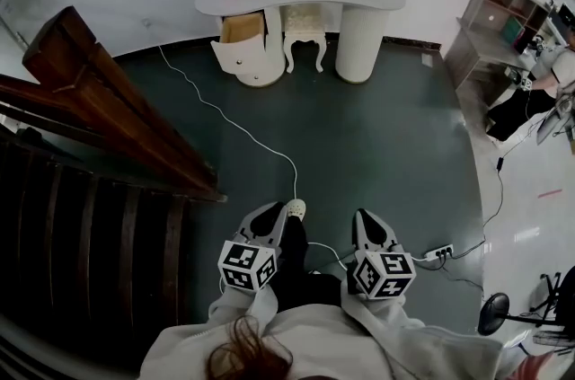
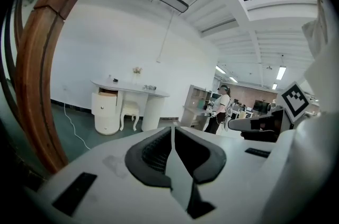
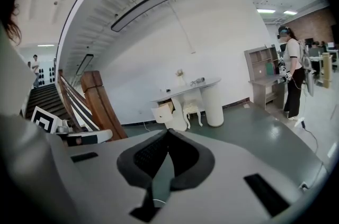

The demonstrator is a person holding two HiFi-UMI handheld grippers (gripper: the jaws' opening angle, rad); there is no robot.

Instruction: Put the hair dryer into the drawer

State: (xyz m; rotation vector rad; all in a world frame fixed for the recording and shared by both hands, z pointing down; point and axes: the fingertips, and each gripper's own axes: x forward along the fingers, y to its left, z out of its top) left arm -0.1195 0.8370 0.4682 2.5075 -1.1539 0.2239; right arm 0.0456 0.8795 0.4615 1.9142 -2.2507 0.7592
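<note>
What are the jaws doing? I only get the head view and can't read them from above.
Observer: Left gripper is shut, pads together, nothing between them.
Operator: And the right one?
Observer: Right gripper is shut as well, and empty.
Operator: Anyone on the stairs?
Observer: One person stands far off, up past the top of the stairs. That shows only in the right gripper view.
</note>
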